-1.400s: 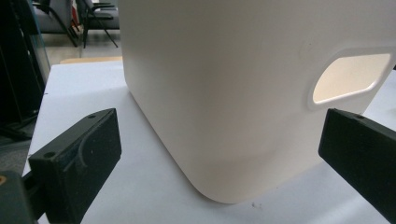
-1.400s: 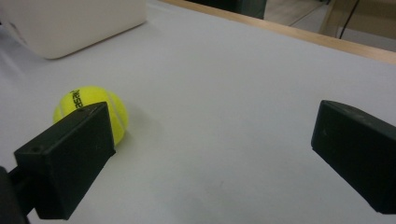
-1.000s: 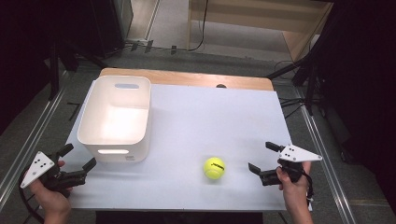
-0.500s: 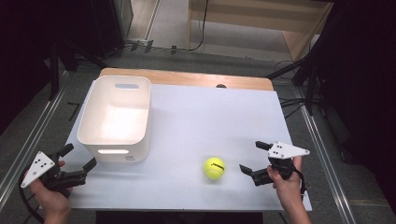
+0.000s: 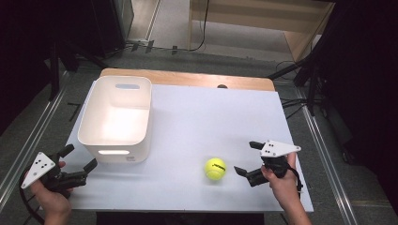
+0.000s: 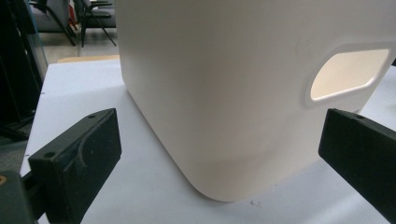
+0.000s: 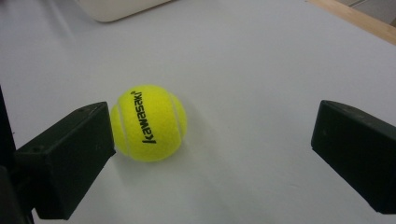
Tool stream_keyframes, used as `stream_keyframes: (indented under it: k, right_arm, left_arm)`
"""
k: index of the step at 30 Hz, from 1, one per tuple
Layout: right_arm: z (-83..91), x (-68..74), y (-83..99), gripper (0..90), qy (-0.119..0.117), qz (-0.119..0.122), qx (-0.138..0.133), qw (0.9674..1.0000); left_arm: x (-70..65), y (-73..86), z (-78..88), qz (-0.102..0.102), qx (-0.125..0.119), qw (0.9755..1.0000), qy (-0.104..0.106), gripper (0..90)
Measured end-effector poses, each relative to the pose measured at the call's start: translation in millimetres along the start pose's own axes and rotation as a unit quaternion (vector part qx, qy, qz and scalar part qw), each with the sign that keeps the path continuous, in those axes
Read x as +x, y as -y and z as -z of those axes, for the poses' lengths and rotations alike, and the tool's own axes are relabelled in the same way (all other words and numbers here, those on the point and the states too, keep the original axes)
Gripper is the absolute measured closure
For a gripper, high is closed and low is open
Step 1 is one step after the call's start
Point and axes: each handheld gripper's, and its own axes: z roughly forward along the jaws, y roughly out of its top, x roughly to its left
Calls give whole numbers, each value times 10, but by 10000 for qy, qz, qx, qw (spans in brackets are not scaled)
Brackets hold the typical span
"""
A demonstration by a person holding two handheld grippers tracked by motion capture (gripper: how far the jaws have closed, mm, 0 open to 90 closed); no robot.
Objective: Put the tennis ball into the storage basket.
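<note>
Nearest the person, the right tool [image 5: 246, 159] sits low over the desk [image 5: 187, 122], jaws spread wide and holding nothing. Just ahead of it rests the yellow tennis ball [image 5: 215, 168], alone on the white surface near the front edge; in the right gripper view the ball [image 7: 148, 122] sits close beside one jaw, off-centre in the gap. Likely step: approach for pickup. Next move calls for centring the ball between the jaws before closing, gently, since it may roll. The left tool [image 5: 80, 159] waits with its jaws parted at the front-left corner, facing the white bin [image 5: 117, 115]. Farther back, open desk lies between ball and bin, giving free passage.
</note>
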Motion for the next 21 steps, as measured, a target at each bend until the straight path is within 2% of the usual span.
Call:
stream_keyframes:
  k: [9,21]
  right_arm:
    - [-117,47,-62,0,-187,102,283,9994]
    - [-224,104,-132,0,-351,250,528,9977]
  left_arm:
    - [-1,-1,-1,-20,18,10000,-5,0]
    - [-1,-1,0,-20,15,10000,0,0]
